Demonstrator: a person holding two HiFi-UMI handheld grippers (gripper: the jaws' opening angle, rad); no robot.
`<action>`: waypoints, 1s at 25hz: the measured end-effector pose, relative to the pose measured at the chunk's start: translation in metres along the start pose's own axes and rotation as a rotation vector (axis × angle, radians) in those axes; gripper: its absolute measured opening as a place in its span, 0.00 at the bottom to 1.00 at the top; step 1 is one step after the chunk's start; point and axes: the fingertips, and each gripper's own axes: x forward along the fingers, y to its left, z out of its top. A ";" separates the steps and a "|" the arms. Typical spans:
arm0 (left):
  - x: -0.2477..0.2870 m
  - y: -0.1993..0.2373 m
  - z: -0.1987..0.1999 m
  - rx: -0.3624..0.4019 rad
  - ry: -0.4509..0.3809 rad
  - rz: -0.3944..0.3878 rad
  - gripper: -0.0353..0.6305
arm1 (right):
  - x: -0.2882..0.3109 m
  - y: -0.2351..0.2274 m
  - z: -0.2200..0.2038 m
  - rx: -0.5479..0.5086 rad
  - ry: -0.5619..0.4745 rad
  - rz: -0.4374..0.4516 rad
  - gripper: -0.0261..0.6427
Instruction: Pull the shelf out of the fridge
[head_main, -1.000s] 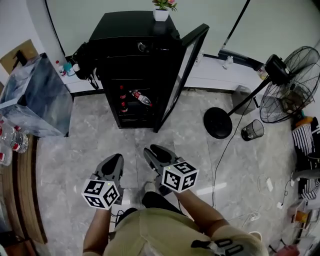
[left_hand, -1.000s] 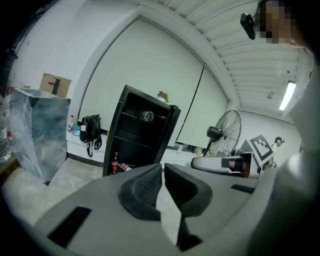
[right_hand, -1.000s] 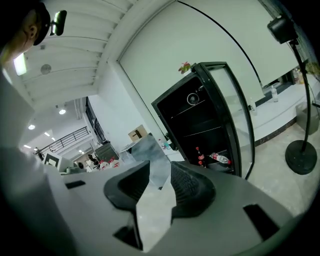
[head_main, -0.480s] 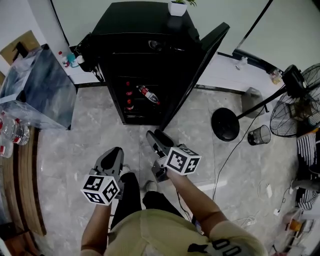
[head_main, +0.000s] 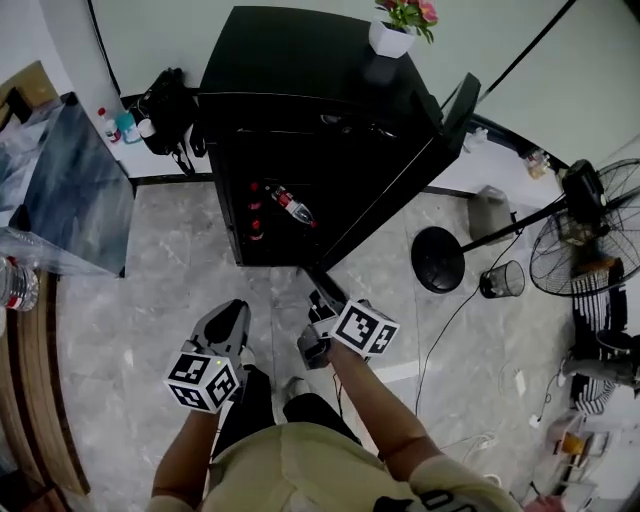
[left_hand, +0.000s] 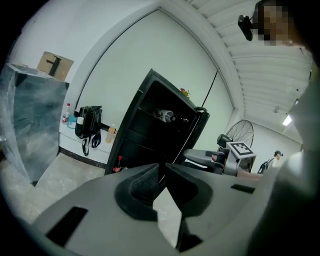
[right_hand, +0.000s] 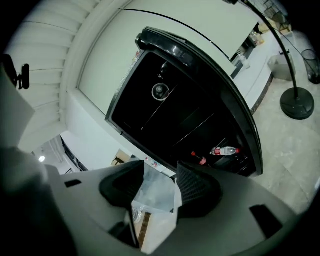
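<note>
OPEN AND WAITING: A black fridge (head_main: 300, 110) stands against the wall with its door (head_main: 400, 190) swung out to the right. A standing fan (head_main: 585, 235) is well apart from it, at the right of the tiled floor. The shelf (head_main: 272, 236) sits fully inside the dark cabinet, low down. A person holds both grippers over the floor just in front of the fridge, pointing toward it and touching nothing. The left gripper (head_main: 232, 312) is clenched, with nothing between its jaws. The right gripper (head_main: 314, 290), near the door's lower edge, has just been opening its jaws, which stand wide apart and empty. A potted plant (head_main: 392, 35) tops the fridge. A clear bottle (head_main: 288, 200) lies on the shelf beside small bottles (head_main: 253, 210) standing upright.
</note>
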 end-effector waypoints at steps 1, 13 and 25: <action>0.003 0.010 0.001 -0.006 0.011 -0.010 0.09 | 0.009 -0.003 -0.001 0.023 -0.007 -0.011 0.33; 0.073 0.060 0.012 -0.004 -0.033 0.044 0.09 | 0.091 -0.066 0.040 0.130 -0.081 -0.039 0.33; 0.123 0.071 0.002 -0.072 -0.134 0.174 0.09 | 0.158 -0.125 0.072 0.184 -0.071 -0.040 0.33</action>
